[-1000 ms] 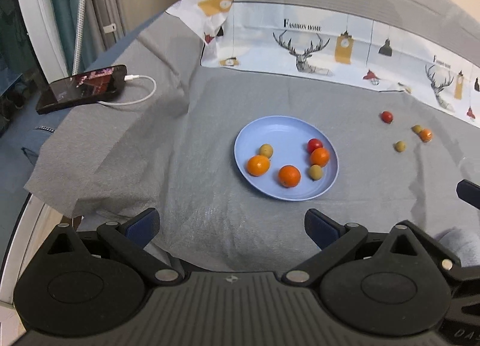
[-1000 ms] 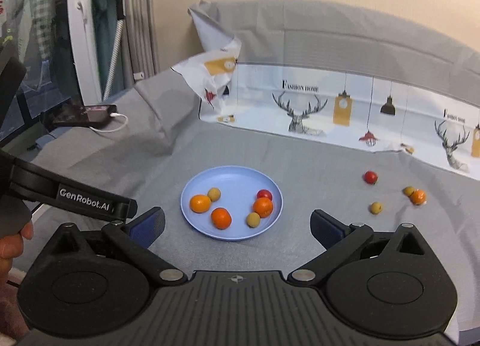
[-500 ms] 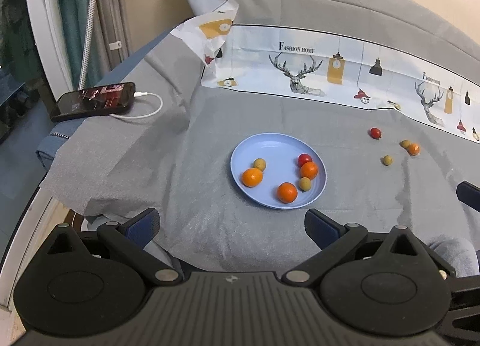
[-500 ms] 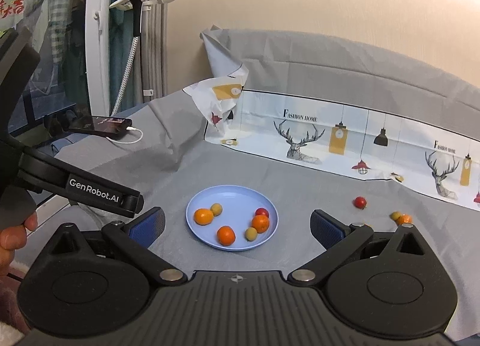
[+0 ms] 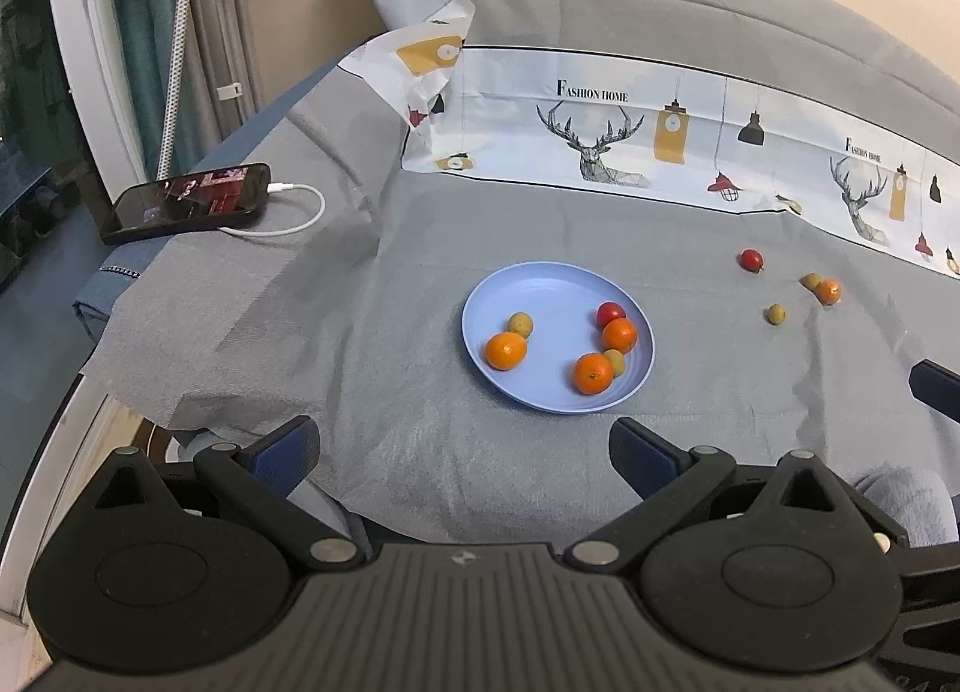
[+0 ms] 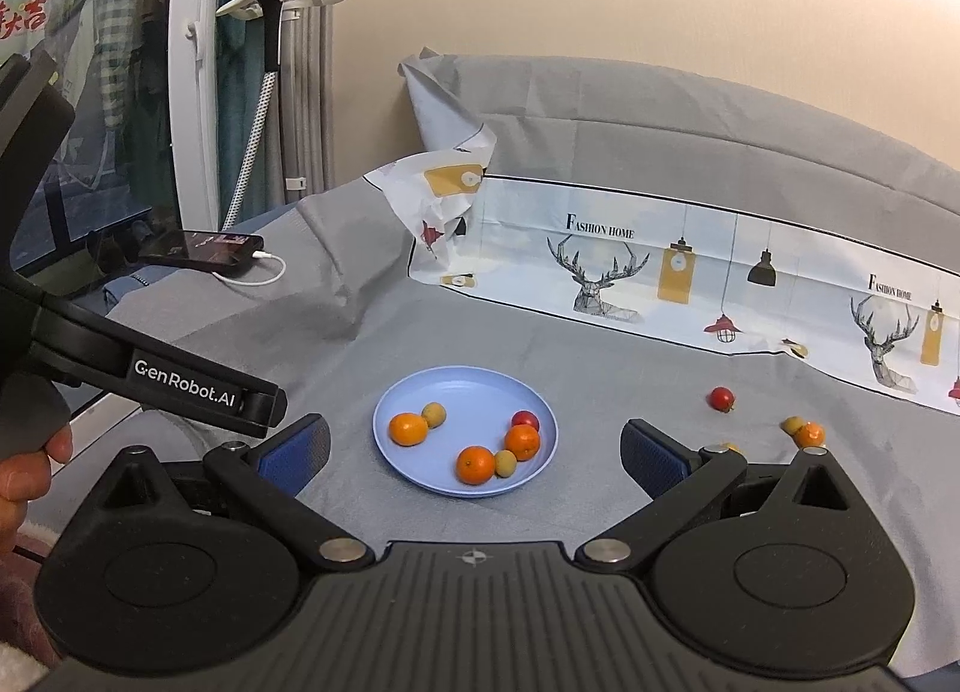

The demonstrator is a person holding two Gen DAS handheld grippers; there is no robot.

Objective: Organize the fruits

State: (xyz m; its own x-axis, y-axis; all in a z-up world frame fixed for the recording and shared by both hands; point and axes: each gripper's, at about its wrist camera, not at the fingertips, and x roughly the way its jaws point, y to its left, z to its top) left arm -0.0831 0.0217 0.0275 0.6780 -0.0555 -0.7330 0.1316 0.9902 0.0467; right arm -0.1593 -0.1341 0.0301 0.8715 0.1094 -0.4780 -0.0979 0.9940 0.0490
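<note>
A light blue plate (image 5: 540, 296) (image 6: 462, 392) lies on a grey cloth and holds three oranges, two small yellow-green fruits and a red one (image 5: 611, 312). To its right on the cloth lie a red fruit (image 5: 751, 259) (image 6: 720, 398), two yellow-green ones (image 5: 776, 313) and a small orange (image 5: 828, 291) (image 6: 809, 434). My left gripper (image 5: 462, 446) is open and empty, held well short of the plate. My right gripper (image 6: 474, 449) is open and empty, also back from the plate. The left gripper's body (image 6: 180, 386) shows at the right view's left edge.
A black phone (image 5: 186, 203) on a white charging cable lies at the cloth's left edge. A printed sheet with deer and lamps (image 5: 660, 140) stands up along the back. A window frame, curtain and a hose (image 6: 258, 122) are at the far left.
Both grippers have pulled back and risen from the plate, so the fruits look smaller and more of the wall shows. Both stay open. No fruit has moved.
</note>
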